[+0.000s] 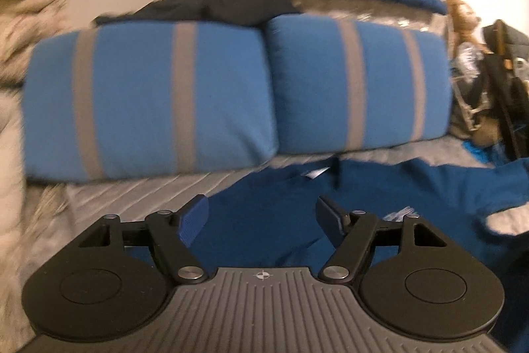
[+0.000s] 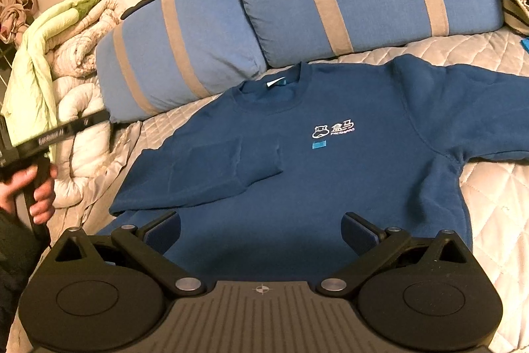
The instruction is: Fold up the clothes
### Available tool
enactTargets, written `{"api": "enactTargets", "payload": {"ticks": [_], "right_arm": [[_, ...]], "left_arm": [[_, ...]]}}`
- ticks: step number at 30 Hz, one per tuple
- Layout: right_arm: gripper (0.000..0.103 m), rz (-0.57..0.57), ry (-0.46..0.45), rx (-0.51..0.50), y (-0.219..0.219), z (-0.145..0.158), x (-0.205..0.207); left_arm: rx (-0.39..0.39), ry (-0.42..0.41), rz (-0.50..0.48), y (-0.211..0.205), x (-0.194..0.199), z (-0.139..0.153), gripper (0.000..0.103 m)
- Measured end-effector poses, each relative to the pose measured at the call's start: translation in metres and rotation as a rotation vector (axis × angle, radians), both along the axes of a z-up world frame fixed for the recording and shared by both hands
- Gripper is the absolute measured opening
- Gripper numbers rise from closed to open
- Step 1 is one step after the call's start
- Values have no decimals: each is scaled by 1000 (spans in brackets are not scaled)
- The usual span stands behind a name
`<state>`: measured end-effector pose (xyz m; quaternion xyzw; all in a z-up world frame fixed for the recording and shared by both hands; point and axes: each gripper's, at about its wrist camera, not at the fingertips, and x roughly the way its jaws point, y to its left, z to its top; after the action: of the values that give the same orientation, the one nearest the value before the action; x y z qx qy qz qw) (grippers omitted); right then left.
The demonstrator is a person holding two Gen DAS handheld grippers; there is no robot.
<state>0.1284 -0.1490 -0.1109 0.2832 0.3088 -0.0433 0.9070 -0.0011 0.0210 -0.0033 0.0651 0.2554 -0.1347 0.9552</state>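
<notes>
A dark blue sweatshirt [image 2: 330, 161] with a white chest logo lies face up on the quilted bed. Its left sleeve [image 2: 211, 167] is folded in across the chest; its right sleeve [image 2: 479, 108] stretches out to the right. My right gripper [image 2: 261, 230] is open and empty, just above the sweatshirt's lower hem. My left gripper [image 1: 261, 220] is open and empty, over the sweatshirt [image 1: 297, 220] near its collar side; this view is blurred. In the right wrist view the left gripper's handle [image 2: 43, 138] shows at the far left in a hand, off the garment.
Two blue pillows with grey stripes [image 2: 297, 9] [image 1: 231, 95] lean at the head of the bed, with dark clothes piled on top [image 1: 231, 5]. A bundled pale duvet [image 2: 66, 71] lies at the left. Bags and clutter [image 1: 489, 71] stand at the right. A grey quilted cover [image 2: 496, 220] is under the sweatshirt.
</notes>
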Motion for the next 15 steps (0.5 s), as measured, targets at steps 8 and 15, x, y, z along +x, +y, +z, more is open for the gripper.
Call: {"api": "enactTargets", "payload": {"ticks": [8, 15], "right_arm": [[103, 103, 46, -56, 6, 6, 9], [103, 313, 49, -414, 32, 37, 38]], "left_arm": [[11, 50, 101, 62, -31, -22, 71], [41, 83, 144, 94, -49, -41, 71]]}}
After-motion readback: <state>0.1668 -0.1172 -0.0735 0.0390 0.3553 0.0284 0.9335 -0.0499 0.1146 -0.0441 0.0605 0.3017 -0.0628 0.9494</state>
